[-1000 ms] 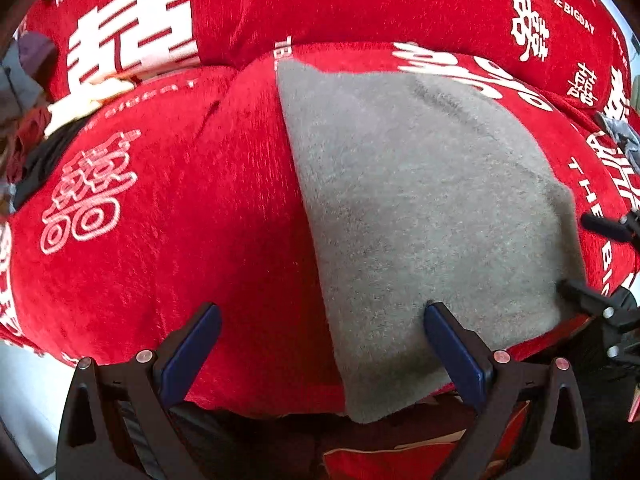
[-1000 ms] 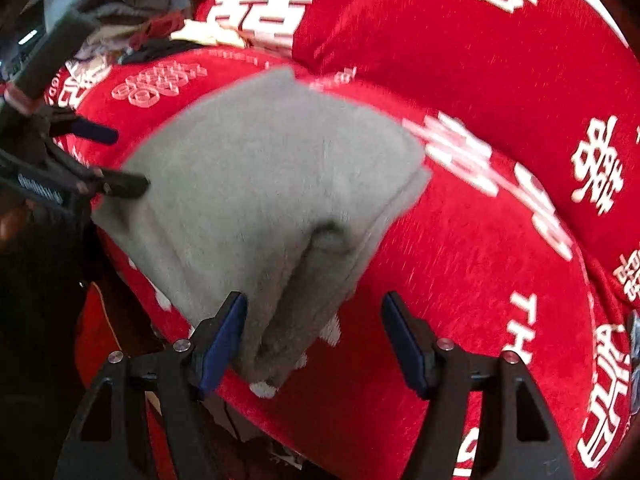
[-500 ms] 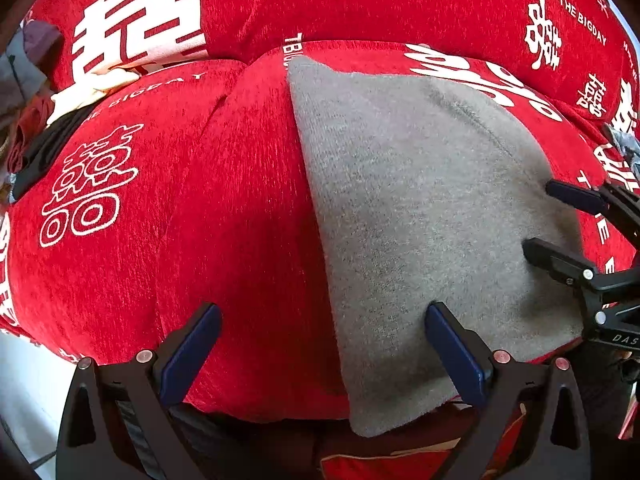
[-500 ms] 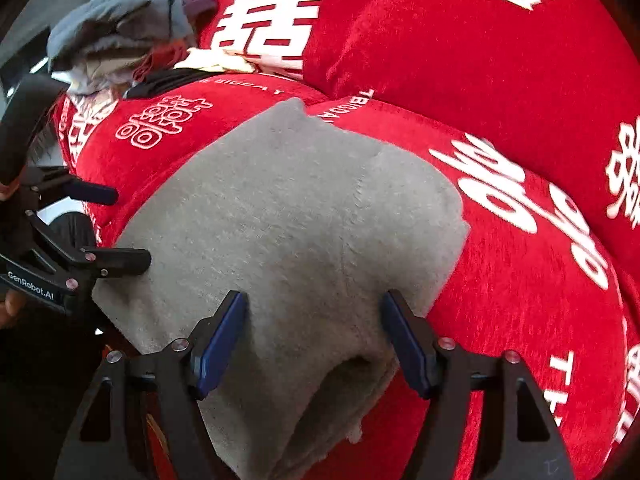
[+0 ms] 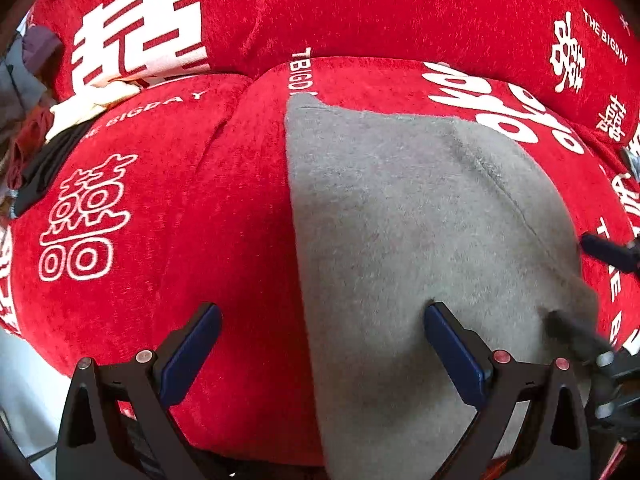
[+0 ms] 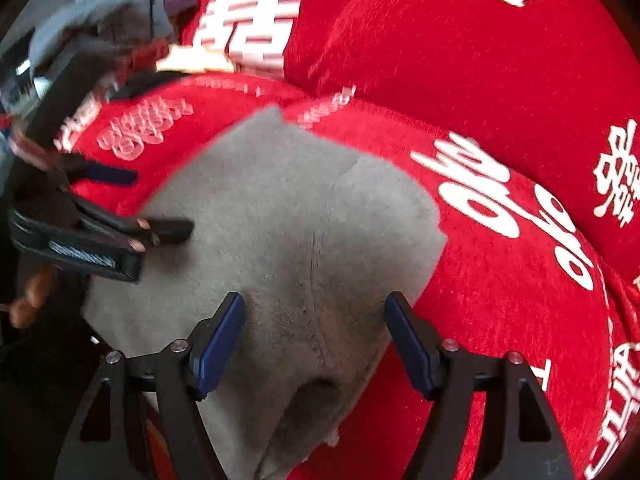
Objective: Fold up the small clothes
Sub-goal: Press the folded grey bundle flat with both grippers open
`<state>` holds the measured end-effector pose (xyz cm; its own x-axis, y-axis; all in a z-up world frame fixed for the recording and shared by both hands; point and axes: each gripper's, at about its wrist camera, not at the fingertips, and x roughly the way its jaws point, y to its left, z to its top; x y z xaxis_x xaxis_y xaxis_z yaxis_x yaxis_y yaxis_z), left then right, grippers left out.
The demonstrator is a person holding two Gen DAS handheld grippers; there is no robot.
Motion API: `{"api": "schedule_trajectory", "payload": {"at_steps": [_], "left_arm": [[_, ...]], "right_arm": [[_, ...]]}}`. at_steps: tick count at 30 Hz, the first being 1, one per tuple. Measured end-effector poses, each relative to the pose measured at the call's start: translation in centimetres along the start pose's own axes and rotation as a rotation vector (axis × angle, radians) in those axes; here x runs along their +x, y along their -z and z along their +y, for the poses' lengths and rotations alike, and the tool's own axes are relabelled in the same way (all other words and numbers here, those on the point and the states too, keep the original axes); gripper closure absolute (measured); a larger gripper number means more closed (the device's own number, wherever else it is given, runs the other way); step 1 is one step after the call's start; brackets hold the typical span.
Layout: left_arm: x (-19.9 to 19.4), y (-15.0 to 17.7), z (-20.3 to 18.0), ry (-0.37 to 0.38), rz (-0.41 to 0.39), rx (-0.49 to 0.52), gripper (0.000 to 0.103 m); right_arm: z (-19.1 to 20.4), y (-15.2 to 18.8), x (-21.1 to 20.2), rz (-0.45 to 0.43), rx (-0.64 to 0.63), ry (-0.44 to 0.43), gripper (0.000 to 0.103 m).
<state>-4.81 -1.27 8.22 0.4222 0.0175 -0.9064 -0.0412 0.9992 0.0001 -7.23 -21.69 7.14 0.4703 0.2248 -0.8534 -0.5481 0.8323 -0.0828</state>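
Note:
A grey fleece garment (image 5: 420, 240) lies folded flat on the red sofa seat (image 5: 200, 220), its near end hanging over the front edge. My left gripper (image 5: 320, 344) is open above it; the garment's left edge runs between the fingers, and the right finger is over the grey cloth. My right gripper (image 6: 316, 336) hovers over the near right part of the garment (image 6: 300, 220) with its jaws opening; cloth lies below them, with nothing pinched. Each gripper shows in the other view, the right gripper (image 5: 576, 284) at the garment's right edge and the left gripper (image 6: 148, 202) at its left.
The sofa's red back cushion (image 5: 380, 8) with white characters rises behind the seat. A pile of other clothes (image 6: 112, 20) sits on the seat's far left end (image 5: 32, 120). A person's hand (image 6: 32, 300) holds the left gripper.
The right gripper has moved left, from the garment's bunched right edge to over its flat near part, and its jaws stand slightly wider. The left gripper has shifted a little and is still open.

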Motion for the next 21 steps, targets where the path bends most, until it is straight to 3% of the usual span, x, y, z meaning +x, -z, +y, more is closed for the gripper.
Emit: {"api": "schedule_trajectory", "payload": {"at_steps": [2, 6, 10, 17, 21], "left_arm": [[0.3, -0.1, 0.0, 0.006, 0.002, -0.001, 0.001], [-0.2, -0.8, 0.2, 0.028, 0.006, -0.012, 0.001], [-0.2, -2.5, 0.6, 0.019, -0.008, -0.025, 0.001], [1.5, -4.2, -0.4, -0.037, 0.02, 0.013, 0.001], [2.5, -4.6, -0.1, -0.015, 0.031, -0.007, 0.001]], "right_arm": [[-0.3, 0.0, 0.7, -0.002, 0.019, 0.011, 0.02], [-1.6, -0.9, 0.0, 0.014, 0.102, -0.017, 0.02], [-2.2, -2.3, -0.7, -0.01, 0.098, -0.006, 0.02], [-2.4, -4.1, 2.7, 0.094, 0.082, 0.051, 0.02], [-3.6, -4.3, 3.8, 0.097, 0.157, 0.03, 0.019]]}}
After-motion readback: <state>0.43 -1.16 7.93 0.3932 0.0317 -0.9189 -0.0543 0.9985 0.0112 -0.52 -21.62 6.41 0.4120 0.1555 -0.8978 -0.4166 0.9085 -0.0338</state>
